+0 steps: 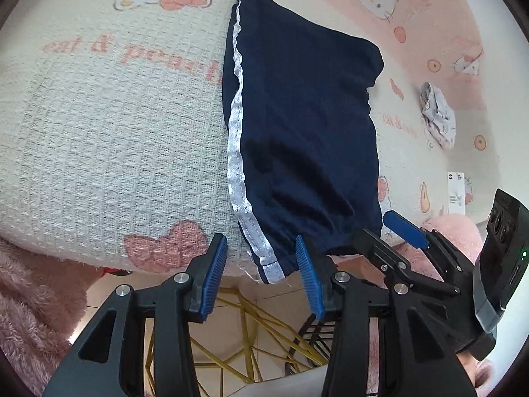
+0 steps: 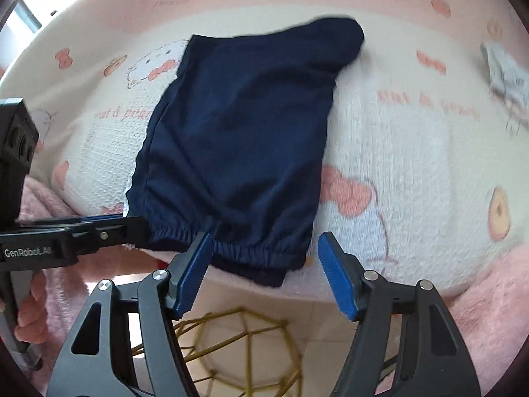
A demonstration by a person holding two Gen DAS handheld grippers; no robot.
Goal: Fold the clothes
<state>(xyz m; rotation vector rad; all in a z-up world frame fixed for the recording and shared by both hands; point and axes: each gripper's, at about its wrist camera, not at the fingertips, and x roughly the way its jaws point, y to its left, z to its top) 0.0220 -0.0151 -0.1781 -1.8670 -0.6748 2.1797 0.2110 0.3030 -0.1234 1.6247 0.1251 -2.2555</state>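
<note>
Left wrist view shows me navy shorts point(image 1: 297, 125) lying flat on a cartoon-cat blanket point(image 1: 109, 139), with their white side stripe point(image 1: 236, 139) running along the left edge and the elastic waistband hanging just over the blanket's near edge. My left gripper point(image 1: 263, 273) stands wide, its blue pads either side of the waistband's striped corner — gripping nothing. To its right I see my right gripper point(image 1: 401, 228) at the waistband's other end; from this angle I cannot tell whether it touches the cloth. A small crumpled pale garment point(image 1: 438, 115) lies well apart on the right of the blanket.

In the right wrist view my right gripper point(image 2: 267, 271) is also wide, the left pad touching the gathered waistband point(image 2: 231, 248) and the right pad clear of the shorts point(image 2: 244, 125) over bare blanket point(image 2: 413, 165). Below the edge I see a gold wire frame point(image 2: 238, 340) on the floor, and pink fleece point(image 2: 489, 314) at both sides
</note>
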